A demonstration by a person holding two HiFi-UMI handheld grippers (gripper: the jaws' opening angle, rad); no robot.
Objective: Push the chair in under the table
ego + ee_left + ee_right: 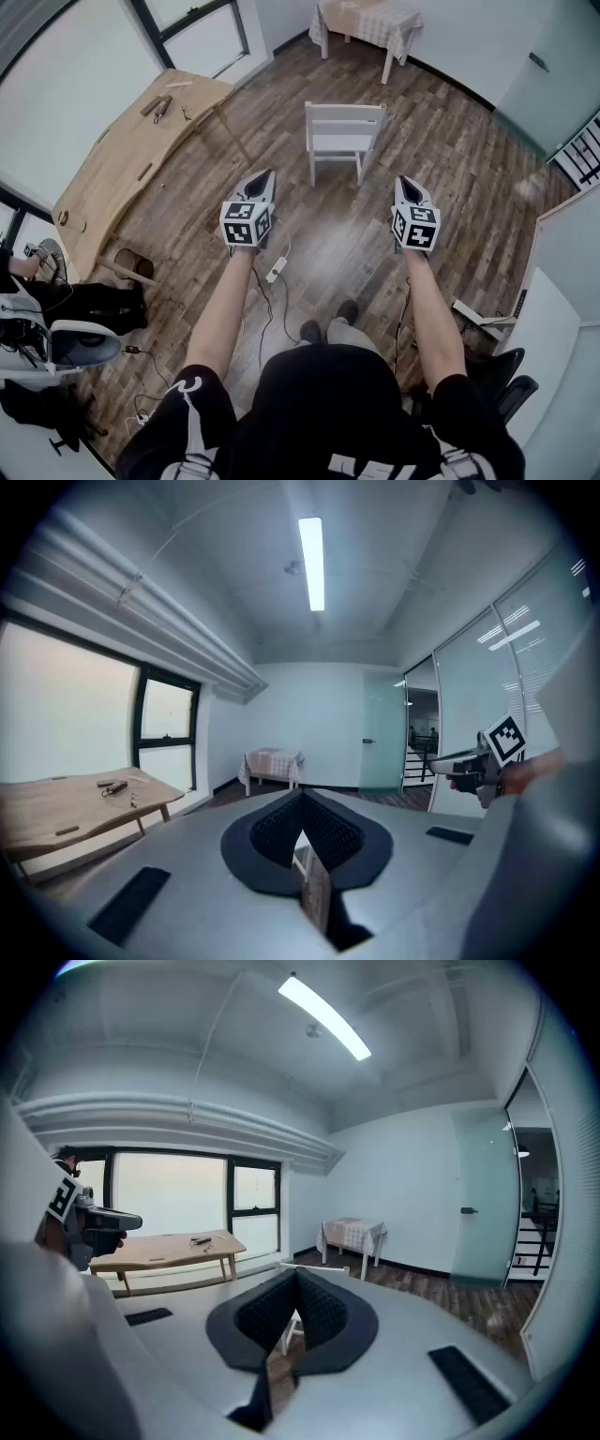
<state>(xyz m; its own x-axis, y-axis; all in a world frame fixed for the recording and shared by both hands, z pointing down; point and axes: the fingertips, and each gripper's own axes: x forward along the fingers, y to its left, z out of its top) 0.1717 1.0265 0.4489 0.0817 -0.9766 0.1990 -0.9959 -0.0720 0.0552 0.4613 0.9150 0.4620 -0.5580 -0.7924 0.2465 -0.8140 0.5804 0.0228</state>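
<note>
A white wooden chair stands on the plank floor with its back towards me. It is well short of the small table with a checked cloth at the far wall. My left gripper and right gripper are held out at arm's length, both shut and empty, a little short of the chair's back. In the left gripper view a sliver of the chair shows below the closed jaws, with the table beyond. The right gripper view shows the same chair and table.
A long wooden workbench with small tools runs along the windows at the left. A white power strip and cables lie on the floor near my feet. An office chair stands at the lower left, a frosted glass door at the right.
</note>
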